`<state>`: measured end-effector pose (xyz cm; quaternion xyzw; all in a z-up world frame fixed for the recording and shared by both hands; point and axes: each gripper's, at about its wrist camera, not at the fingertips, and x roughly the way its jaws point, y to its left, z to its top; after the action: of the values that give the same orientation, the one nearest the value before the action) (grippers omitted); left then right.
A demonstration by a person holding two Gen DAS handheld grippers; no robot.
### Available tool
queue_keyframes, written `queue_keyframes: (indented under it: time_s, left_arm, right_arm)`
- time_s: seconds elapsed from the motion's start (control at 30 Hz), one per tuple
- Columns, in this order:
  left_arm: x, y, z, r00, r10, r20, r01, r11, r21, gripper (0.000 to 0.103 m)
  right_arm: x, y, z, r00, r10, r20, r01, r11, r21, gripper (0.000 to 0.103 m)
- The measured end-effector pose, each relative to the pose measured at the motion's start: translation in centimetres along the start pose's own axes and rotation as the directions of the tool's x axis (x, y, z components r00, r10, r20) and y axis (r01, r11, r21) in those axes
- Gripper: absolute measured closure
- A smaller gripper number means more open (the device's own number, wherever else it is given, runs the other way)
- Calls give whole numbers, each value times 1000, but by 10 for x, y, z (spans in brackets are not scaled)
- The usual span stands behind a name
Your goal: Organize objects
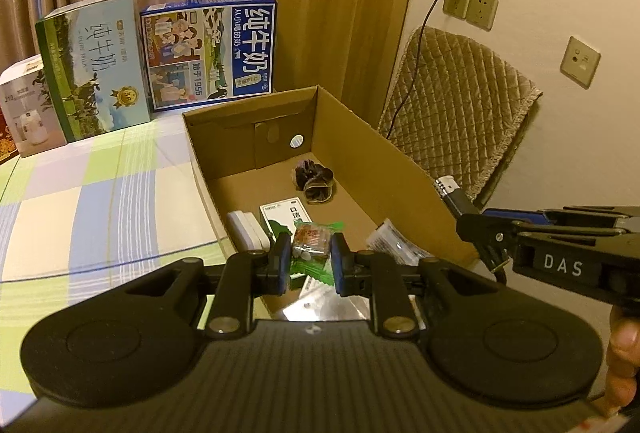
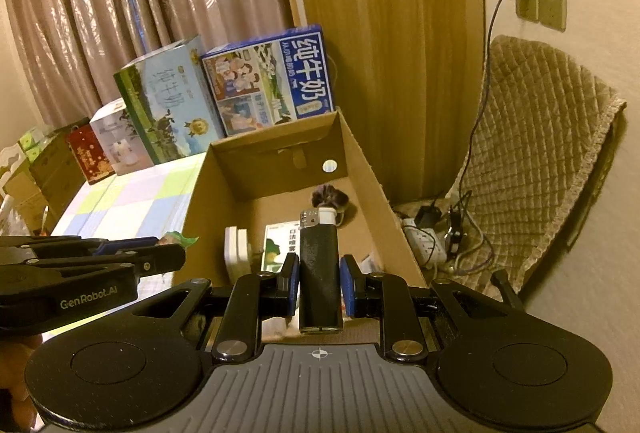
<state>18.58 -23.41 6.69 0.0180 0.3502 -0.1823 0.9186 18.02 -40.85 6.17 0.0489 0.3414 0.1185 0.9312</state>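
Right now both tools hang over the open brown cardboard box standing on the checked-cloth bench. The left gripper has its fingers pinching a small green-wrapped snack packet just above the box's near end; the packet looks light and crinkly, so a grip across its middle suits it, though the film could slip. The right gripper has its fingers pressed on a black plastic lighter — stiff, smooth, light. It is held low on the body, long axis running straight out along the fingers, its metal head pointing away toward the box's far wall. That grip near the base seems sound, but the smooth casing may slide. Already lying in the box are a white block, a green-and-white printed packet and a dark fuzzy bundle — each apart from the others.
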Motion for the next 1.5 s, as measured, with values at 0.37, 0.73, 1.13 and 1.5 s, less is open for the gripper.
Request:
queue_keyframes:
  time_s: [0.37,0.73,1.13,1.5]
  left_arm:
    - [27,8,16,1000,0,-2,0,1000,20,72]
    - [7,48,5,999,41,2,-40,998,-46,72]
    - [-12,56,-18,999,34,-6,-34,996,-84,60]
    - [-56,35,-50,999,47,10,-45,994,-104,4]
  right_arm:
    - [26,-6,10,1000,-6,-16,6,1000,1,84]
    - [32,-1,8,999,22,-27,-22,1000,15,84]
    - [35,-22,18,997,56,50,-62,989,136,50]
    - [-20,-14,-18,999,42,23,-45,986,162,21]
